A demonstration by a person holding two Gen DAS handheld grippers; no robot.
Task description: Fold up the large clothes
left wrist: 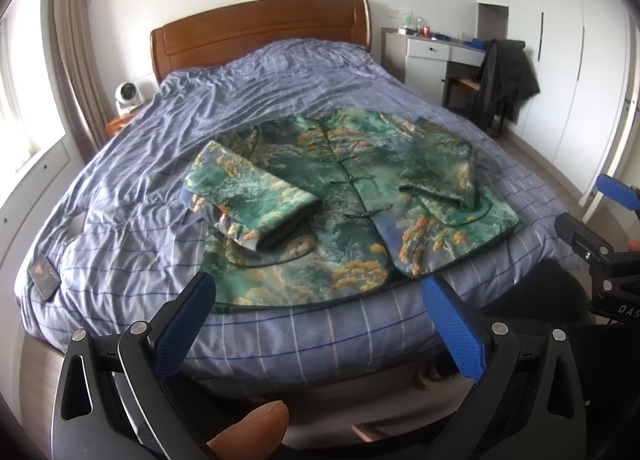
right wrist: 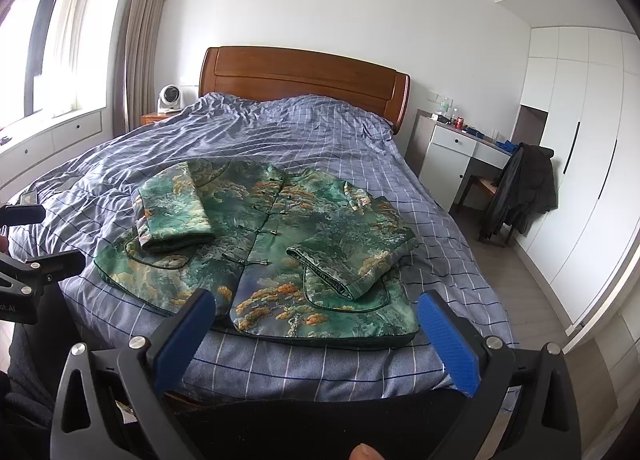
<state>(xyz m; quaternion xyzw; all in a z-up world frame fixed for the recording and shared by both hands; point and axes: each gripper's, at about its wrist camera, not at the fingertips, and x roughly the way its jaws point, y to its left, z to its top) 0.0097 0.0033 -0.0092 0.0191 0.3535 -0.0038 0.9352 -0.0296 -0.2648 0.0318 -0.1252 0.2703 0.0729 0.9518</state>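
A green brocade jacket with orange and teal landscape print point(left wrist: 352, 196) lay flat, front up, on the blue checked bedspread point(left wrist: 240, 100) near the foot edge of the bed, its hem just short of that edge. Its front was fastened with a row of dark knot buttons point(right wrist: 256, 232) down the middle. Both sleeves were folded inward across the body: the one sleeve point(left wrist: 248, 200) rested on the panel toward the window side, the other sleeve point(right wrist: 348, 260) lay over the panel toward the wardrobe side.

The left gripper point(left wrist: 320, 324) hung off the foot edge of the bed, its blue-padded fingers point(left wrist: 188, 328) spread wide apart and holding nothing, clear of the cloth. The right gripper point(right wrist: 316, 340) hovered likewise beyond the foot edge, its blue pads point(right wrist: 448, 344) wide apart and empty, not touching the jacket.

A dark phone point(left wrist: 43, 276) lay on the bedspread near the foot corner on the window side. A dark coat point(right wrist: 520, 192) was draped over a chair beside the white desk point(right wrist: 452, 156).
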